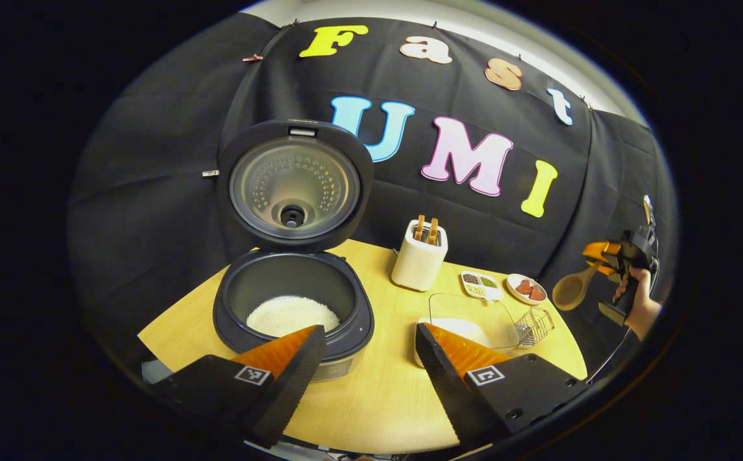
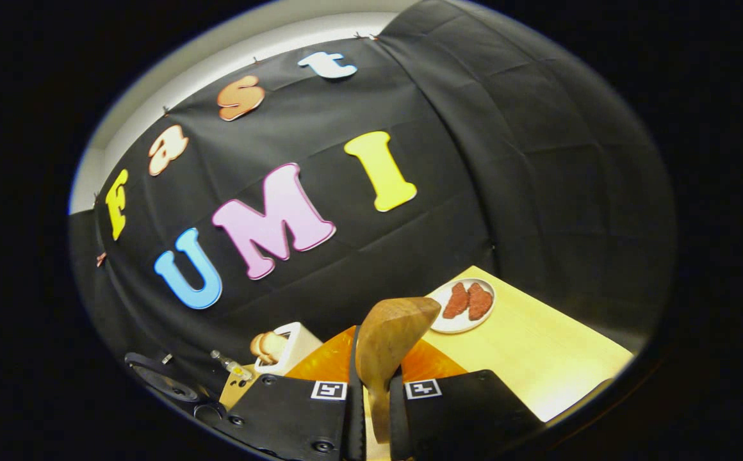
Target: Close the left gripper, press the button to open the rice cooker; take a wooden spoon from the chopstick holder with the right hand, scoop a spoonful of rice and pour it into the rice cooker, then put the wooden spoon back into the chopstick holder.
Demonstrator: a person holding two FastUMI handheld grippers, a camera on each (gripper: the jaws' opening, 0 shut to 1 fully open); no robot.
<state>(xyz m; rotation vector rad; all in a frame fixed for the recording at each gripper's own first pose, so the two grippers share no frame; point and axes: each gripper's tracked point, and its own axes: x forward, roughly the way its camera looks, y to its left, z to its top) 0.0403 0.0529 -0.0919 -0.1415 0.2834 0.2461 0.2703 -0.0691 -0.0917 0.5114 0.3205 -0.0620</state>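
The dark rice cooker (image 1: 294, 320) stands open with its lid (image 1: 293, 186) upright, and white rice lies in its pot. My left gripper (image 1: 368, 330) hovers open just in front of it, nothing between its fingers. Far right, above the table's edge, a hand (image 1: 642, 310) holds my right gripper (image 1: 599, 259), shut on the handle of the wooden spoon (image 1: 572, 290). In the right gripper view the spoon (image 2: 389, 339) stands up between the fingers of my right gripper (image 2: 376, 378), bowl tilted toward the wall. The wire chopstick holder (image 1: 533, 324) sits on the table, below and left of the spoon.
A clear container of rice (image 1: 467, 320) lies beside the holder. Behind it are a white toaster (image 1: 419, 257), a small divided dish (image 1: 481, 285) and a plate of red pieces (image 1: 526, 289). The plate (image 2: 461, 304) and toaster (image 2: 282, 346) sit on the wooden table (image 2: 538, 358).
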